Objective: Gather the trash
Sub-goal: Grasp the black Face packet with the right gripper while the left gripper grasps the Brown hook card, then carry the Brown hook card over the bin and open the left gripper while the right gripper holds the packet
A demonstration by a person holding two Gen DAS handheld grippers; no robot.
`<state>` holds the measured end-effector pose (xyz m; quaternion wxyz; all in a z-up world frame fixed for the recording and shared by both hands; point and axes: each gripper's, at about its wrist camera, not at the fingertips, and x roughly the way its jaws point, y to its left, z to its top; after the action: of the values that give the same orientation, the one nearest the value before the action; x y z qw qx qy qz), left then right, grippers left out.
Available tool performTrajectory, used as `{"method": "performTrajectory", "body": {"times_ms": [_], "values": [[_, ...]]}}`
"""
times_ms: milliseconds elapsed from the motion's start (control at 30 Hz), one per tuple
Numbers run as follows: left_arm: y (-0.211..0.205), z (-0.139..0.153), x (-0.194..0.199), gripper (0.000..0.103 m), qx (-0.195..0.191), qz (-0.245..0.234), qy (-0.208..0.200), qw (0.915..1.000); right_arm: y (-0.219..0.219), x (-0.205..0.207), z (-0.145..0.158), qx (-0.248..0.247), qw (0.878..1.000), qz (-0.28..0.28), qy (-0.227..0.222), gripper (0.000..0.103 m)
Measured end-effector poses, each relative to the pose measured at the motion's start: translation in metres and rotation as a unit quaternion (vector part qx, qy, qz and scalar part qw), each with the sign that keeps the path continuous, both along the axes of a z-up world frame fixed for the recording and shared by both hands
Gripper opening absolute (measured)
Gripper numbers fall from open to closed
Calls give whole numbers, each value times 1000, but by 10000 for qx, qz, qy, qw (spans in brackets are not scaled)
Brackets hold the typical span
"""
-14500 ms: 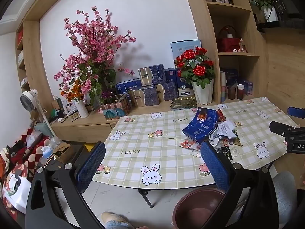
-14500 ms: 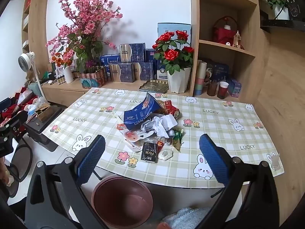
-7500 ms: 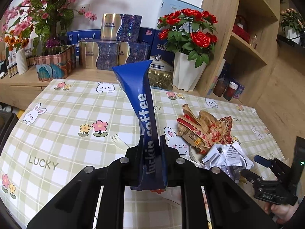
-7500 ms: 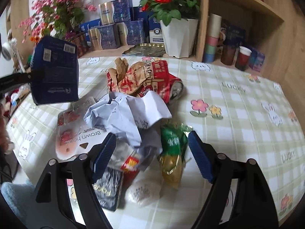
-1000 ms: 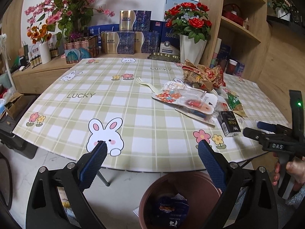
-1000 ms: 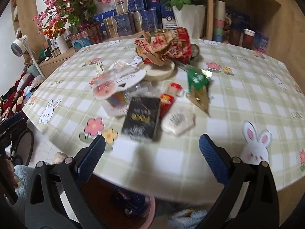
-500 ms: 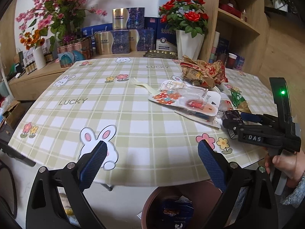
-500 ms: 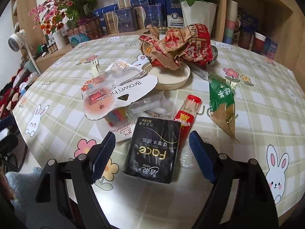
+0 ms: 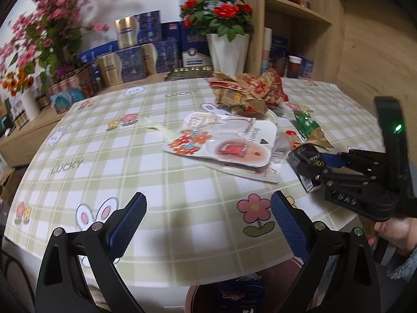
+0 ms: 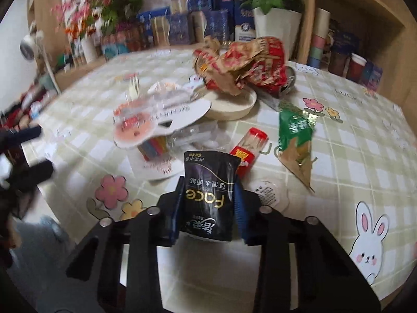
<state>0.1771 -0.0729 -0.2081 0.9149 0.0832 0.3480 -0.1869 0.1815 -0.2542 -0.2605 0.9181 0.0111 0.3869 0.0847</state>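
Note:
My right gripper (image 10: 208, 203) is shut on a black tissue pack (image 10: 208, 190) marked "Face", at the table's front edge; the left wrist view shows the gripper (image 9: 316, 161) and the pack (image 9: 303, 161) at the right. My left gripper (image 9: 208, 219) is open and empty over the front of the checked tablecloth (image 9: 130, 140). Trash lies beyond: a white blister card (image 9: 224, 140), a crumpled red and brown paper bag (image 10: 242, 62), a green wrapper (image 10: 294, 130), a red tube (image 10: 250, 143), a small white lid (image 10: 268, 193). A brown bin (image 9: 234, 297) below the edge holds blue trash.
A white pot of red roses (image 9: 226, 49), blue and gold boxes (image 9: 140, 49) and pink flowers (image 9: 39, 39) line the sideboard behind. Wooden shelves (image 9: 294, 26) stand at the right. A round white dish (image 10: 232, 104) sits under the paper bag.
My right gripper has closed on the black tissue pack, which now sits between its fingers. My left gripper has moved forward over the table edge.

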Motion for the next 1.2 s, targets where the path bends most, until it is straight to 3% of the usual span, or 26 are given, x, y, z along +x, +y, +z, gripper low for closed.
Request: {"method": "performTrajectory", "body": {"times_ms": [300, 600, 933, 1033, 1067, 1200], "values": [[-58, -5, 26, 94, 778, -746, -378, 9935, -22, -17, 14, 575, 9976, -196, -323, 33], [-94, -28, 59, 94, 1674, -949, -547, 9798, -39, -20, 13, 846, 9952, -394, -309, 33], [-94, -36, 83, 92, 1780, -1106, -503, 9765, -44, -21, 12, 926, 9944, -432, -275, 33], [-92, -33, 86, 73, 1660, -1221, -358, 9779, -42, -20, 11, 924, 9946, -403, -257, 33], [-91, -32, 86, 61, 1631, -1234, -313, 9784, -41, -20, 12, 919, 9947, -391, -259, 33], [-82, -20, 82, 40, 1441, -1262, -345, 9809, -40, -20, 16, 910, 9948, -340, -295, 33]]}}
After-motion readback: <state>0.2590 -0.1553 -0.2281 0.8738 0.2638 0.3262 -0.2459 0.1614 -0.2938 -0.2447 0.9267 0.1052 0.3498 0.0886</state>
